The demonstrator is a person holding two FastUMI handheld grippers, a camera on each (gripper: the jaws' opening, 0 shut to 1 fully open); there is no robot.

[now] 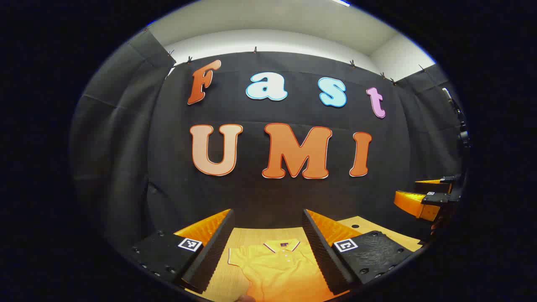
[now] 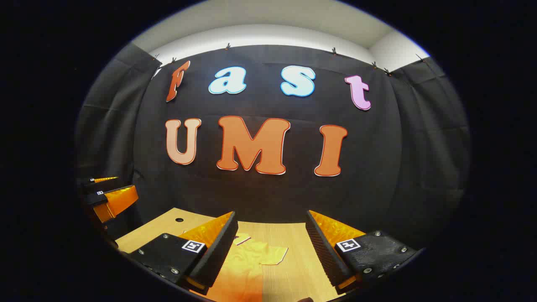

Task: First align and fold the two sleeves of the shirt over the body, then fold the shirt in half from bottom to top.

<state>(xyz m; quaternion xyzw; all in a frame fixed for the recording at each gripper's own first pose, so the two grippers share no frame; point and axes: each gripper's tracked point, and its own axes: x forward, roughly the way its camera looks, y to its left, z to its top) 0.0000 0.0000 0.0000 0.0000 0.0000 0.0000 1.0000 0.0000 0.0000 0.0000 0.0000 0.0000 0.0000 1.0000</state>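
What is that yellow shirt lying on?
The yellow shirt lies flat on a light wooden table, whose bare top shows around it. Whatever is beneath the shirt itself is covered by the cloth.

Both pictures are round and bent, like looking through a fish bowl. Straight lines curve more and more toward the edges.

The brightest part is the pale ceiling (image 1: 272, 21) above the black cloth wall (image 1: 251, 197). In the left gripper view a small white light (image 1: 342, 2) glows at the very top, above that wall. The wall itself looks dark and swallows the light, and it gets darker toward its sides.

Below the wall, the wooden table (image 2: 289, 268) is lit warm and soft, with no hard shadows. The yellow shirt (image 1: 281, 268) looks a little blurry and turns orange near the bottom edge. The middle of each picture is sharp.
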